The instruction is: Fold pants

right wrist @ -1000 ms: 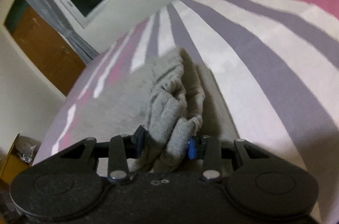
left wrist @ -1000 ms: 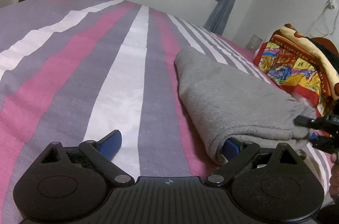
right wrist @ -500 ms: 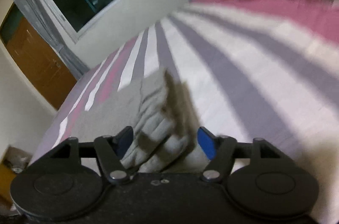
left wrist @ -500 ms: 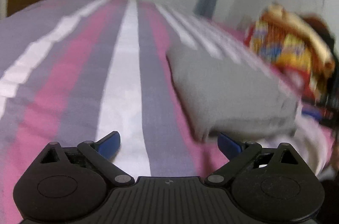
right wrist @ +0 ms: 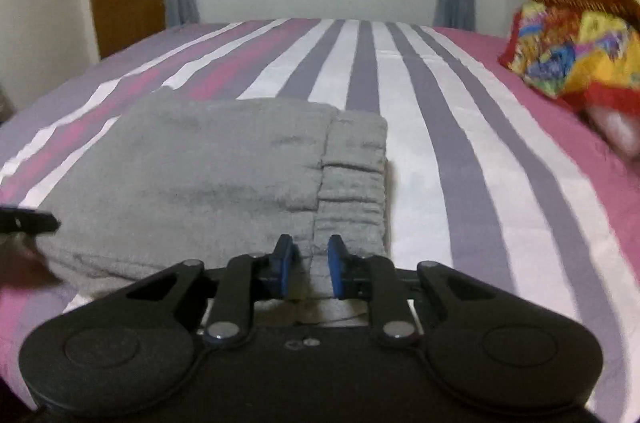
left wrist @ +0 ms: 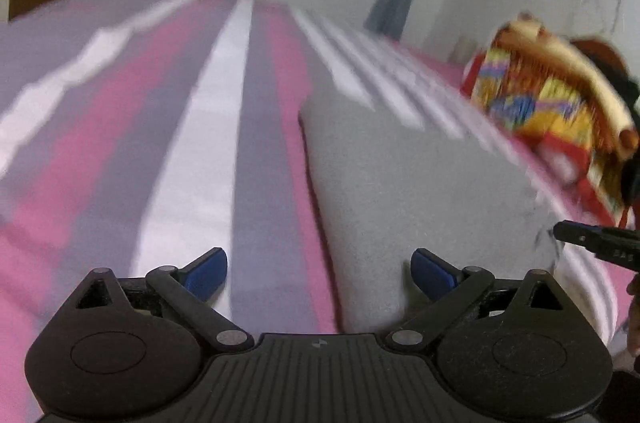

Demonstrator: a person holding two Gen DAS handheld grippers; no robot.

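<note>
Left tool [left wrist: 319, 273] spread wide — empty, right tool [right wrist: 309, 265] narrowly parted over folded pants [right wrist: 224, 183] waistband.

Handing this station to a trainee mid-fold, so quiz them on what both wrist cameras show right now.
1. True or false: the left gripper is clamped on the pants.
2. The pants are: A) hanging from a gripper, B) lying folded flat, C) spread out full length.
3. What surface do the pants rest on?

Key: 1. False, its jaws stand wide open with nothing between them. 2. B. 3. The striped bedsheet.
</note>
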